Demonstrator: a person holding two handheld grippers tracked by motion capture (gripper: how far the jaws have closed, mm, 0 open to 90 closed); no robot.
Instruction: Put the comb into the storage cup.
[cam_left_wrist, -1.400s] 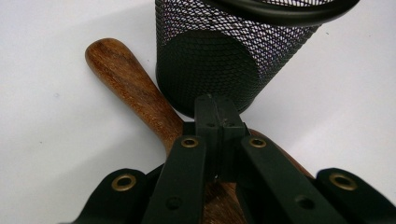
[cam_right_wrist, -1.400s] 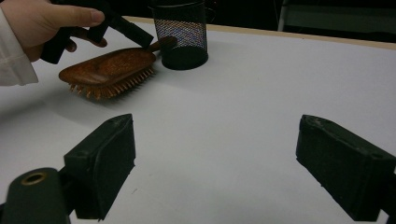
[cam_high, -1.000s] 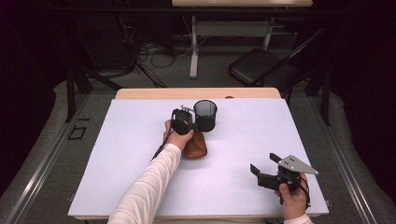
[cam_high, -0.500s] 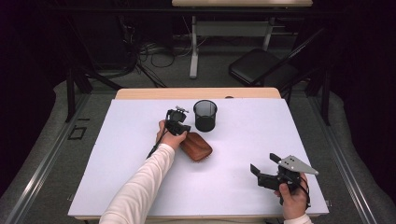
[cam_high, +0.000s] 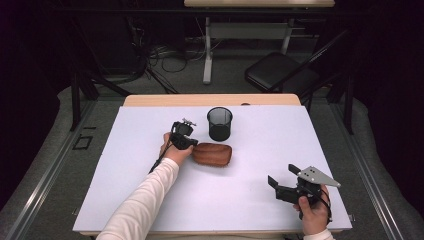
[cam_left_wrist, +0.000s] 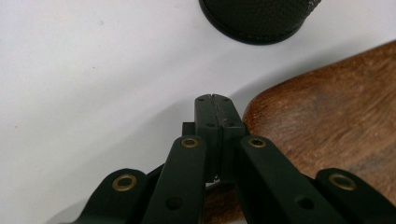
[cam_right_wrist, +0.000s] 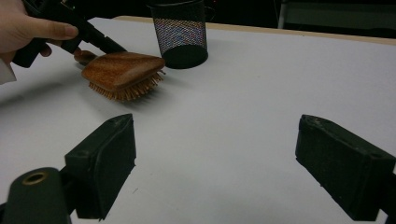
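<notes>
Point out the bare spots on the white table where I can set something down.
The table is bare right of the mesh cup and in front of the hairbrush, up to the right gripper. Its left edge is bare too. It is crowded where cup, hairbrush and left gripper meet.

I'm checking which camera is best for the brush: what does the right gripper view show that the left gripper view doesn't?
Right gripper view alone: the brush's bristles facing down on the table, the person's hand, and the right tongs open. Left gripper view alone: the left tongs shut beside the brush's edge. Both share the wooden brush and the mesh cup.
</notes>
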